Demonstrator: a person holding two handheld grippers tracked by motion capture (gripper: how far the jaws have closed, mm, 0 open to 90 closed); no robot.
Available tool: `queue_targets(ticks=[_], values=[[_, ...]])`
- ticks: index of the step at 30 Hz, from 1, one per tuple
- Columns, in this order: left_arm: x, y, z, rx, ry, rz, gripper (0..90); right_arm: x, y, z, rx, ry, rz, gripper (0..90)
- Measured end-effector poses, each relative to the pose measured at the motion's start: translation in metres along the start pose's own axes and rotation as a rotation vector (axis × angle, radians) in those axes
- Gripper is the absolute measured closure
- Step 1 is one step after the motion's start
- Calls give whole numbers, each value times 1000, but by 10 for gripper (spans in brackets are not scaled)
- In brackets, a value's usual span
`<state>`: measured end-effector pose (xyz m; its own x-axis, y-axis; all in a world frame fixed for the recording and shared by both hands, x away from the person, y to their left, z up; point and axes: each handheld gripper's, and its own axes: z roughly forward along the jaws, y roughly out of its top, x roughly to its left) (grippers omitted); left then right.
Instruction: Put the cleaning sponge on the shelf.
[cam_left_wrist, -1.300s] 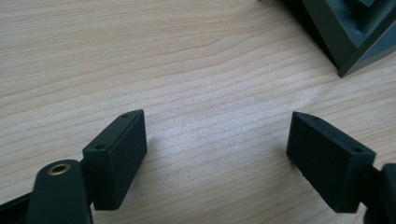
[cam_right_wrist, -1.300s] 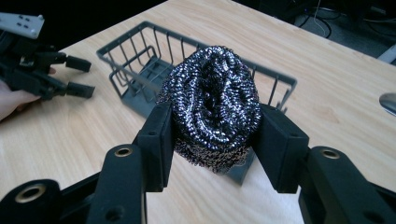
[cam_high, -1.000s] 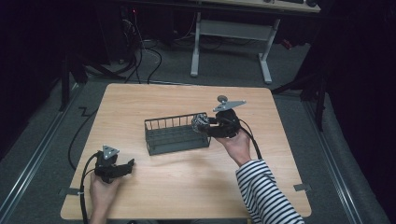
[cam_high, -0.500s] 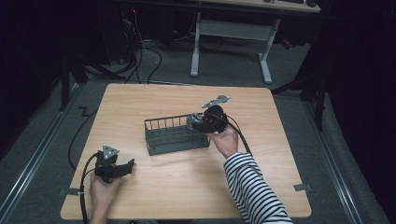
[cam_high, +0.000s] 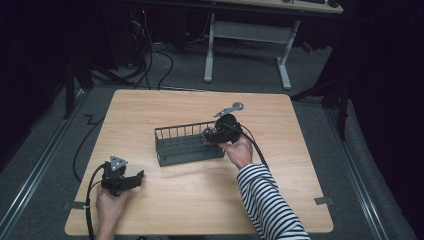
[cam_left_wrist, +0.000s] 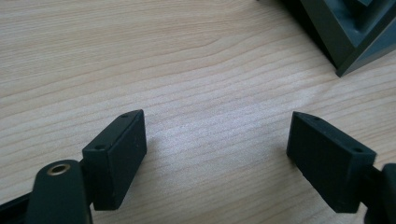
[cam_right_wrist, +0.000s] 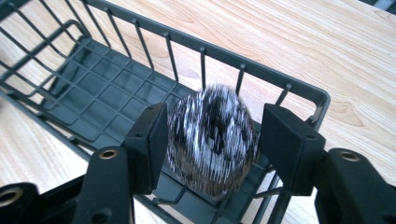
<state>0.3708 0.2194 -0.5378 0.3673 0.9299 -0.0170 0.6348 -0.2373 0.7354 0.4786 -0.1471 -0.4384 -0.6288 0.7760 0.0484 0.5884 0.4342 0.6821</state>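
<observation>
Scrubber (cam_right_wrist: 212, 142) now apparently released over basket (cam_right_wrist: 299, 91)

Open wood all round, wire walls in the middle

The wire basket (cam_high: 187, 145) stands mid-table (cam_high: 150, 107), its barred walls fencing all sides, open only from above. The right gripper (cam_right_wrist: 211, 135) hangs over its right end, and the scrubber ball (cam_right_wrist: 212, 140) takes nearly all the gap between the jaws. The left gripper (cam_left_wrist: 215, 154) has bare wood ahead, the basket's corner well off.
</observation>
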Motion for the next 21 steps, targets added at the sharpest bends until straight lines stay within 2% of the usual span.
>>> queue_targets(ticks=[7,13,21], values=[[0,0,0,0,0,1,204,0,-5,-8,-27,9,-2,415],[0,0,0,1,-1,2,205,4,-7,-20,-48,-7,-40,413],[0,0,0,1,0,2,205,4,-8,-34,-75,-3,-35,414]])
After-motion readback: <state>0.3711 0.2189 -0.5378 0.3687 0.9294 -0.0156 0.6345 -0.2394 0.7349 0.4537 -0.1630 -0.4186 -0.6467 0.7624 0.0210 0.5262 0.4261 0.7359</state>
